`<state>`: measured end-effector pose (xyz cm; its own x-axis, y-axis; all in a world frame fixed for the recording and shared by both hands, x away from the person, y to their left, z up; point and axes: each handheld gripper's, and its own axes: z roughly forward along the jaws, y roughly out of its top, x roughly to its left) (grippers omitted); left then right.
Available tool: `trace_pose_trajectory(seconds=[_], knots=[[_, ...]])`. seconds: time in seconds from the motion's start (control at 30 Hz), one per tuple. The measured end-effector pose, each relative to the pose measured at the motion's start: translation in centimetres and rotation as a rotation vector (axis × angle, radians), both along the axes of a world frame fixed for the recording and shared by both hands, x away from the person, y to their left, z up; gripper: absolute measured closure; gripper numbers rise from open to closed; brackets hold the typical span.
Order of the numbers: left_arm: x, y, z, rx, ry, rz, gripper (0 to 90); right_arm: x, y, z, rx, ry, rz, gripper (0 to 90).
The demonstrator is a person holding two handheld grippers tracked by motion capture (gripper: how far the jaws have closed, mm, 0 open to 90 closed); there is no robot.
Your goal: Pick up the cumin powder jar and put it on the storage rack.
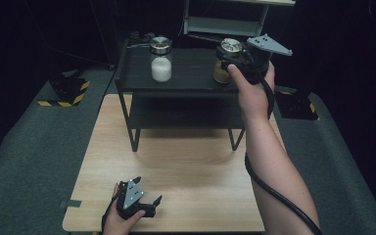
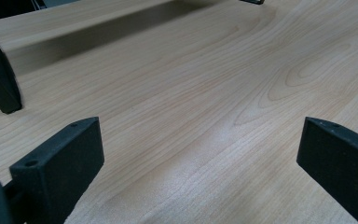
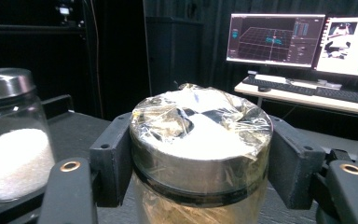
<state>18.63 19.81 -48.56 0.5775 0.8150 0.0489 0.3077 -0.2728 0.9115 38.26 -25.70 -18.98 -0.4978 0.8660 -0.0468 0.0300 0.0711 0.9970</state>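
Right gripper [image 3: 200, 182]: my jaws clamp the brown jar's [image 3: 200, 154] lid on the shelf [image 1: 191, 73] | left gripper [image 2: 200, 158]: jaws wide, over table [image 2: 205, 102]

Room dim overall; walls & background near black in high view. Light comes from above, falls mainly on the bench [image 1: 176, 161], pale wood fairly bright w/ a soft sheen at centre. Black rack [image 1: 181, 73] casts a soft shadow under it. High view a bit soft, low detail. Left gripper view: wood grain sharp mid-frame, near black parts slightly blurred, broad glare streak across the wood. Right gripper view: strong glare on crinkled lid [image 3: 200, 126] of the jar, monitors [image 3: 303, 42] bright, partly blown out, rest dark.
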Motion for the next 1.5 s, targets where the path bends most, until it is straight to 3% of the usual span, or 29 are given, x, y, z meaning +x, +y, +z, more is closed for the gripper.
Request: trace_pose_trajectory(seconds=[0.47,0.8,1.1,1.23,1.43,1.5], knots=[[0.0,0.0,0.0,-0.002,0.001,0.002,0.9,1.1,0.1,-0.3,0.006,0.002,-0.004,34.0],[-0.1,0.0,0.0,0.000,-0.002,0.005,0.9,0.9,0.2,-0.9,0.017,-0.017,-0.006,33.6],[-0.1,0.0,0.0,-0.001,-0.001,0.006,0.9,1.0,0.2,-0.7,0.013,-0.009,-0.007,32.3],[0.0,0.0,0.0,-0.001,0.000,0.005,0.9,1.1,0.2,-0.6,0.016,0.007,-0.007,27.8],[-0.1,0.0,0.0,-0.002,0.000,0.005,0.9,1.3,0.1,-0.7,0.027,0.020,0.003,8.9],[0.0,0.0,0.0,-0.003,0.000,0.004,0.9,1.0,0.3,-0.9,0.031,0.005,-0.014,0.4]])
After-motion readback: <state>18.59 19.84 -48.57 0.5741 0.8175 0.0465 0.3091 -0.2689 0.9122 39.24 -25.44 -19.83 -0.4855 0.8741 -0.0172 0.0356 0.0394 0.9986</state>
